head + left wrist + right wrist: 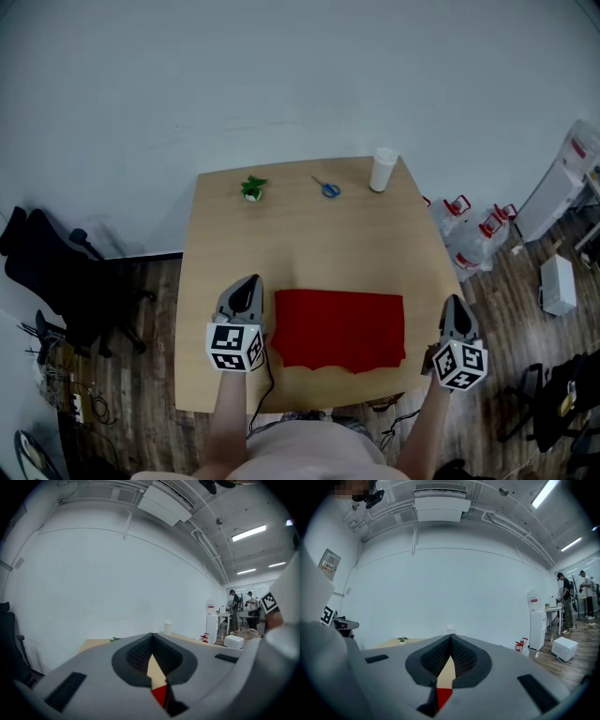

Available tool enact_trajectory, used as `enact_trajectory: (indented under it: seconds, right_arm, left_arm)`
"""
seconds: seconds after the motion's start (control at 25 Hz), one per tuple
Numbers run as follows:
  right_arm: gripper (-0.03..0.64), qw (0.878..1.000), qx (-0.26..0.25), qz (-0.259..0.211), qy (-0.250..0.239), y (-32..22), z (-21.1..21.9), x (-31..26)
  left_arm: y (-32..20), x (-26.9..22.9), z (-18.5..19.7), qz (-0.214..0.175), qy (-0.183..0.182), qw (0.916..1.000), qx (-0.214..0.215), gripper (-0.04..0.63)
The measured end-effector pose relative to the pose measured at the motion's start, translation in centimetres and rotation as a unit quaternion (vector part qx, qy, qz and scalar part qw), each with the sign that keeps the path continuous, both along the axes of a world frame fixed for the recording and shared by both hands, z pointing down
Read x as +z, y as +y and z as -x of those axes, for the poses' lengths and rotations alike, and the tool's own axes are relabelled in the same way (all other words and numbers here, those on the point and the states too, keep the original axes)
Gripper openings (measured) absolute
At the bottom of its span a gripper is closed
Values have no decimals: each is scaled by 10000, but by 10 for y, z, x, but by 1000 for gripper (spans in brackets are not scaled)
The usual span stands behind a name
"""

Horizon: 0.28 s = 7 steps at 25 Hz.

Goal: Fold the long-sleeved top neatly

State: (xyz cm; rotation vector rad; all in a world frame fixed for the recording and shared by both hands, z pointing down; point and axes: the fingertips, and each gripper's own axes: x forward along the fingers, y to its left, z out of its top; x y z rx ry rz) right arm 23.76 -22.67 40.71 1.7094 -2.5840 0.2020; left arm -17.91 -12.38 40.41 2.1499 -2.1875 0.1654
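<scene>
A red long-sleeved top (339,328) lies folded into a flat rectangle near the front edge of the wooden table (309,234). My left gripper (247,279) hovers just left of the top with its jaws shut and nothing between them. My right gripper (454,300) hangs to the right of the top, over the table's right edge, also shut and empty. In the left gripper view the left gripper (152,637) shows closed jaws, and a sliver of the red top (160,694) appears below them. The right gripper (451,637) looks the same, with a red strip of the top (443,695) underneath.
At the table's far edge stand a small green plant (253,187), blue-handled scissors (327,188) and a white cup (382,170). A black chair (56,272) is on the left of the table. Water jugs (473,234) and a white dispenser (562,178) stand to the right.
</scene>
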Motion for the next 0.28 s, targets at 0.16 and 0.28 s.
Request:
enact_trajectory:
  seconds: [0.16, 0.28]
  right_arm:
    - [8, 10000, 5, 43, 6, 0, -1, 2]
    - [8, 10000, -3, 69, 18, 0, -1, 4]
  left_arm:
    - [-1, 1, 0, 26, 13, 10000, -11, 3]
    - [-1, 2, 0, 50, 20, 10000, -29, 3]
